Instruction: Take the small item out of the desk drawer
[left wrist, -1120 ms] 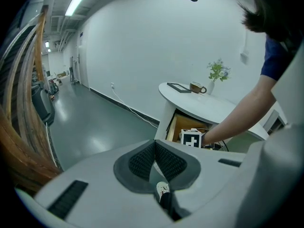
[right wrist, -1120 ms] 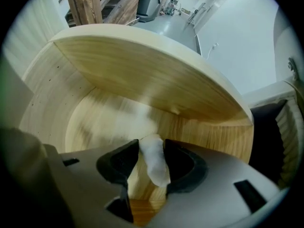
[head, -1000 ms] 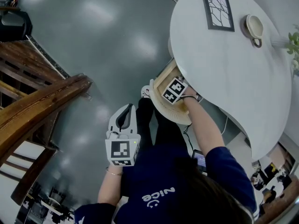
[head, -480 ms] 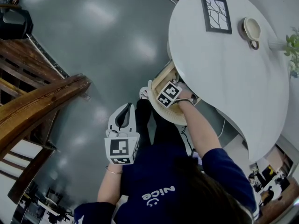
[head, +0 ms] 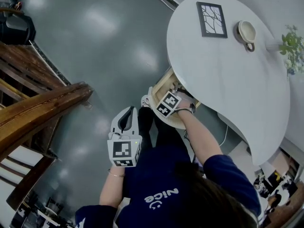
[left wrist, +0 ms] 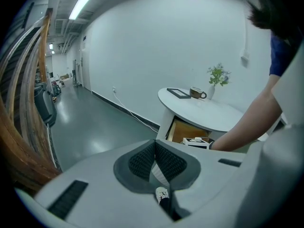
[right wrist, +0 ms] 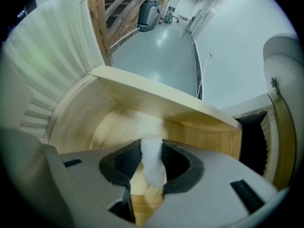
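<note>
Right gripper view: right tool, jaws just closing, pinches one white item.

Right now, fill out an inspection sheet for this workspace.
Surface: white desk top, mostly bare.
Job's things: drawer pulled open; small white item held over its wooden floor.
Clutter: framed picture, cup and plant on the desk top.
Grippers: right gripper jaws have just been closing and press on the small white item; left gripper jaws together, empty, away from the desk.
Cables: white cable along the foot of the wall.
Surroundings: grey floor, wooden stair rail.
</note>
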A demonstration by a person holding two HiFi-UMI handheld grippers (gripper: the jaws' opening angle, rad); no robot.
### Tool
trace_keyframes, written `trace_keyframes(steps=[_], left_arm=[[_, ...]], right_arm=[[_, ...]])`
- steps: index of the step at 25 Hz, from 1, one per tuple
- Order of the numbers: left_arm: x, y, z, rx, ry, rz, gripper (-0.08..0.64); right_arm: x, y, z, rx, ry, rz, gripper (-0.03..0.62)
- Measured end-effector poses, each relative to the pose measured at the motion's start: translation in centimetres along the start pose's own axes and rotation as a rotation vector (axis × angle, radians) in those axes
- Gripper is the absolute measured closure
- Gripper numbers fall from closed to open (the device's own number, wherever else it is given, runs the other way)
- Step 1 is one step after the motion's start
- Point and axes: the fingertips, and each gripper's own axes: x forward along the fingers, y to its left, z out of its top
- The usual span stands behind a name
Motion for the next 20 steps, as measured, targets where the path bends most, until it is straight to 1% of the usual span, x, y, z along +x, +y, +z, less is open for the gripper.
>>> trace_keyframes(steps=[3, 15, 20], left_arm=[[-0.2, -0.2, 0.5, 0.006, -0.011, 0.001, 0.555], [-0.8, -1.0, 1.4, 0.031, -0.046, -0.021, 0.555], [-0.5, -1.2, 1.6, 0.028, -0.050, -0.036, 0.555]], right_arm=[[-1.0, 0.4, 0.1, 0.008, -0.022, 0.006, 0.454], [-5.3, 0.9, 1.1, 0.115, -0.112, 0.024, 0.456], [-7.2, 0.1, 1.1, 0.153, -0.146, 0.014, 0.456]])
